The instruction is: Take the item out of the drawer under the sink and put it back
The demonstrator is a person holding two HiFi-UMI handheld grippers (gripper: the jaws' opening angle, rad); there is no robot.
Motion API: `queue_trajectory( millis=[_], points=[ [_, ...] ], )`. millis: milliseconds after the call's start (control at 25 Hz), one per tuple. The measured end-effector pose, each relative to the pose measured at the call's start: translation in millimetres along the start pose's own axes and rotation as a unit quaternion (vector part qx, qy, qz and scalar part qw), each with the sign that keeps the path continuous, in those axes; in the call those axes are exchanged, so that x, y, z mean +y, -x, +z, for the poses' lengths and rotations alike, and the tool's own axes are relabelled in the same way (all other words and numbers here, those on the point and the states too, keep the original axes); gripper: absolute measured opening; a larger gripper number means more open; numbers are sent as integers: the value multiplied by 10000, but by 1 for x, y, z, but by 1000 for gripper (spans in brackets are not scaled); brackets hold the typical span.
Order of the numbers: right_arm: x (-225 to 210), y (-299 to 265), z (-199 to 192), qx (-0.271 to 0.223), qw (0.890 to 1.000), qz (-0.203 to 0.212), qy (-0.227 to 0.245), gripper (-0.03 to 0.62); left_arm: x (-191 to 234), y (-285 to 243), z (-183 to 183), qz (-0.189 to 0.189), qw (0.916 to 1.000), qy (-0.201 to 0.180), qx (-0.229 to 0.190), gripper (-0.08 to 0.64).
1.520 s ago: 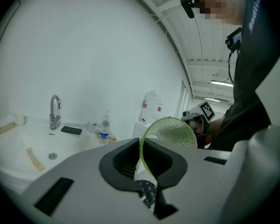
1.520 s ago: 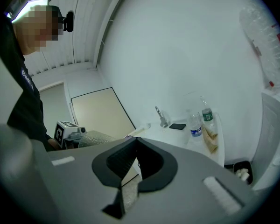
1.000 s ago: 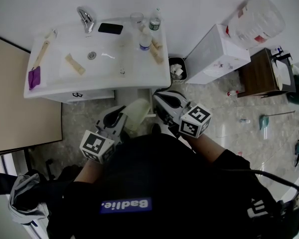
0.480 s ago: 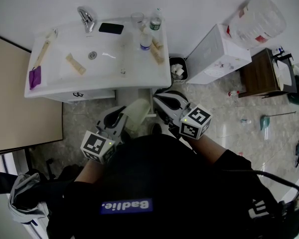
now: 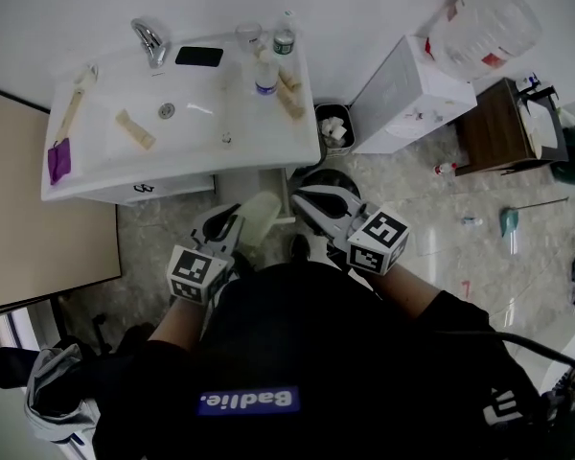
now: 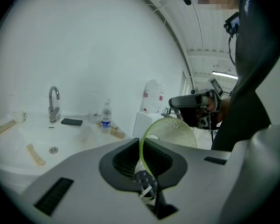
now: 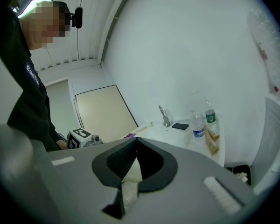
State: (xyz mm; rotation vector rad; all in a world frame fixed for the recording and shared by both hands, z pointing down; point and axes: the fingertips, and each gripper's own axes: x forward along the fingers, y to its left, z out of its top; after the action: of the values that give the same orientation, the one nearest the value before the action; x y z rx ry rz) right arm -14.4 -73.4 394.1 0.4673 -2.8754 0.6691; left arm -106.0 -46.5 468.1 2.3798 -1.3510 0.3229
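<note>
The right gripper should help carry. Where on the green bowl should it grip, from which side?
Probably the thin rim of the green bowl, edge-on from the right, opposite the left gripper: the rounded wall looks too wide for jaws, while the rim fits the left pair.

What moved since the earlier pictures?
The left tool dipped a little lower, still pinching the pale green bowl by its rim. Nothing was grabbed or dropped. The right tool and the things on the sink stayed put.
</note>
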Motion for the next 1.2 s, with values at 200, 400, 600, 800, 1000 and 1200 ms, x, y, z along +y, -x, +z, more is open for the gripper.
queue_trajectory(
  millis=[200,400,600,800,1000,1200],
  points=[
    [-10,16,-3,-27,9997,-226,-74,2,21,-28,-44,58,9982,-45,590,23],
    [-21,35,-9,-4,9988,-478,-102,2,37,-64,-88,10,9926,-202,1197,23],
    [-34,58,-16,-73,9967,-768,-247,2,53,-96,-128,31,9867,80,1624,23],
    [-47,79,-26,3,9943,-1027,-278,2,69,-118,-171,227,9761,231,2151,23],
    [-52,86,-41,151,9929,-1134,-327,2,86,-138,-207,401,9652,147,2578,23],
    [-57,100,-52,308,9900,-1326,-378,2,100,-149,-244,567,9521,136,3003,23]
  ],
)
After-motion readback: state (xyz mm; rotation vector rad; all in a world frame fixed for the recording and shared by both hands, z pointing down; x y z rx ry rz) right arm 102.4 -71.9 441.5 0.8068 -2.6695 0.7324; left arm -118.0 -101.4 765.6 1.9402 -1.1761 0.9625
